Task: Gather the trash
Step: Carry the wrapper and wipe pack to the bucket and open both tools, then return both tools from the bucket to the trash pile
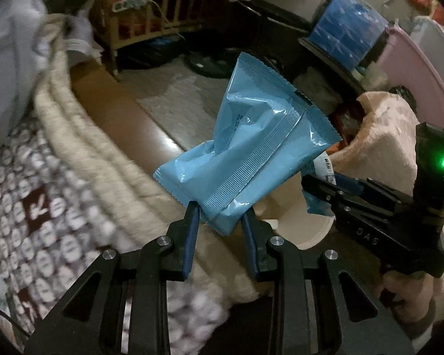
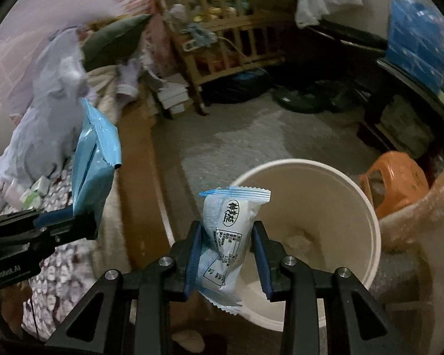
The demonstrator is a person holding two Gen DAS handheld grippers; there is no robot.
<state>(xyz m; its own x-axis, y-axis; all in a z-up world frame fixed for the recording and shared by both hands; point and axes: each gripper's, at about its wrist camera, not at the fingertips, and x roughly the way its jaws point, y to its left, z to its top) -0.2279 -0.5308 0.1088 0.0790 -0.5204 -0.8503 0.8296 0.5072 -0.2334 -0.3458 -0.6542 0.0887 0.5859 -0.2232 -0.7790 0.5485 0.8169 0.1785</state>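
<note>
1. Left gripper [image 1: 220, 222] has its jaws clamped on the bottom edge of a blue wrapper [image 1: 251, 148], which sticks up crumpled and shiny over the edge of the bed [image 1: 83, 159]
2. From the right wrist view you see that same blue wrapper [image 2: 96, 159] edge-on off to the left, held above the patterned blanket [image 2: 62, 266]
3. Right gripper [image 2: 228, 238] is pinching a small white packet [image 2: 228, 236] with black print and blue crimped ends, jaws closed on its middle
4. That packet hangs right by the near rim of a big cream bucket [image 2: 340, 222] on the floor, so it's over the left edge of the opening
5. In the left wrist view the right gripper [image 1: 316, 189] comes in from the right, with a bit of the packet [image 1: 325, 168] poking out at its tip and the bucket [image 1: 310, 230] below it
6. Background stuff: an orange stool [image 2: 399, 177] just past the bucket, a wooden crib [image 2: 222, 47] further back, blue crate [image 1: 349, 26] on a shelf, pink fuzzy cloth [image 1: 384, 136] at right
</note>
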